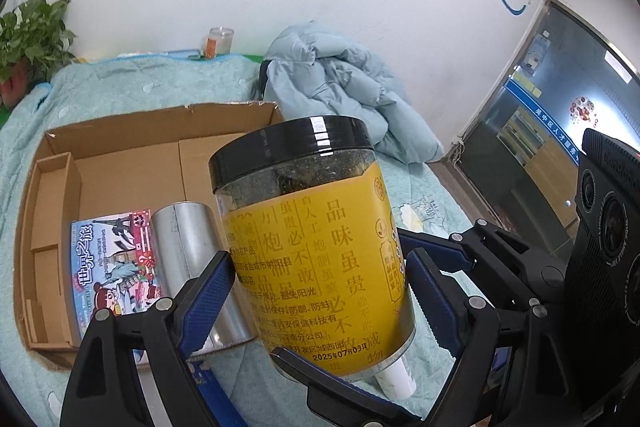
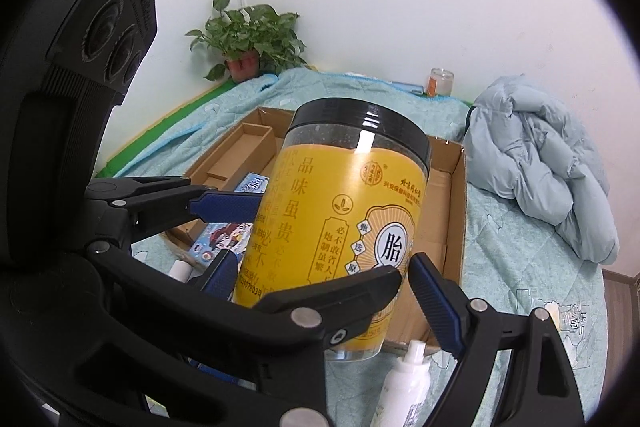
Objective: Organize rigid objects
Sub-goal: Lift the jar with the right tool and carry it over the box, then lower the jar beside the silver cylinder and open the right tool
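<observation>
A clear jar with a black lid and yellow label (image 1: pixel 316 251) is held tilted above the bed between both grippers. My left gripper (image 1: pixel 320 287) is shut on the jar's lower body. My right gripper (image 2: pixel 320 275) also grips the jar (image 2: pixel 344 227) from the other side. Behind it lies an open cardboard box (image 1: pixel 132 163) holding a colourful flat game box (image 1: pixel 112 263) and a silver tin can (image 1: pixel 192 259). The box also shows in the right wrist view (image 2: pixel 456 211). A white spray bottle (image 2: pixel 408 383) lies on the bed under the jar.
A light blue quilt (image 1: pixel 120 83) covers the bed. A crumpled pale blue jacket (image 1: pixel 344 83) lies at the far side. A potted plant (image 2: pixel 248 35) and a glass candle jar (image 2: pixel 440 81) stand by the wall. A glass door (image 1: pixel 560 131) is at the right.
</observation>
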`<state>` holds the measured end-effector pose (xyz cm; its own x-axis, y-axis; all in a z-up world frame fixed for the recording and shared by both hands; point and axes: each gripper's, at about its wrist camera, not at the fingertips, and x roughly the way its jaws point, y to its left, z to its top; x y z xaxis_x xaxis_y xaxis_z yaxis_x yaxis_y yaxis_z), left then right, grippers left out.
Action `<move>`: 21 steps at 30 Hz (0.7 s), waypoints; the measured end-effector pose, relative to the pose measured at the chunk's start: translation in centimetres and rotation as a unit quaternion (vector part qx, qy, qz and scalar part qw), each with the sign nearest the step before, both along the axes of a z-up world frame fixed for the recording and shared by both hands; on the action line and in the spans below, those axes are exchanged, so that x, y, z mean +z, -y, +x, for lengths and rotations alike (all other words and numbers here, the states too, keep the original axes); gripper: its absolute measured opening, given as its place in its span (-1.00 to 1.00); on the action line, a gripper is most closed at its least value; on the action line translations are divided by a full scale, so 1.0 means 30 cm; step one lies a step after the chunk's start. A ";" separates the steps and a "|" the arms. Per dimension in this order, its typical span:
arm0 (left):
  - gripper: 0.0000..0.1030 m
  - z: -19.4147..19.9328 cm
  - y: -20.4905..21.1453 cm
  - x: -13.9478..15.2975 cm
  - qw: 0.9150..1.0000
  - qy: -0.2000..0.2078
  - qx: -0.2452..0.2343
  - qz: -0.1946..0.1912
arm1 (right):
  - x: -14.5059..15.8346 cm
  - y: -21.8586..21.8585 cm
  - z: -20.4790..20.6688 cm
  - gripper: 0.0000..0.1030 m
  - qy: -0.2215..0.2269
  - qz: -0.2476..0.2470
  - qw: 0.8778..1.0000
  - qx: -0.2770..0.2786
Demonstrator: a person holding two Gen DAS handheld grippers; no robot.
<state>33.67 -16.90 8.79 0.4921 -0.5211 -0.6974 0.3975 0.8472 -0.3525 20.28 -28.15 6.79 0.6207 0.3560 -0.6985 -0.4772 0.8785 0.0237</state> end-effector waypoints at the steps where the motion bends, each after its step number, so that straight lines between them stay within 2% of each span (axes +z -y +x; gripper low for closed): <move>1: 0.66 0.017 0.003 -0.012 1.000 -0.006 0.001 0.001 | -0.007 -0.001 0.016 0.69 -0.006 -0.001 1.000 0.001; 8: 0.66 0.143 0.022 -0.168 0.997 -0.074 0.002 0.004 | -0.105 0.007 0.124 0.69 -0.067 -0.008 0.998 0.006; 16: 0.66 0.215 0.043 -0.360 0.989 -0.147 0.008 0.017 | -0.257 0.025 0.194 0.69 -0.144 -0.007 0.989 0.013; 21: 0.63 0.205 0.050 -0.375 0.989 -0.143 0.011 0.033 | -0.294 0.036 0.208 0.69 -0.163 -0.003 0.987 0.011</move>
<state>39.82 -18.41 -2.47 0.2807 -0.4616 -0.8415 0.2697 0.8794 -0.3924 26.51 -29.23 -2.04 0.3554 0.3621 -0.8617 -0.4642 0.8686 0.1735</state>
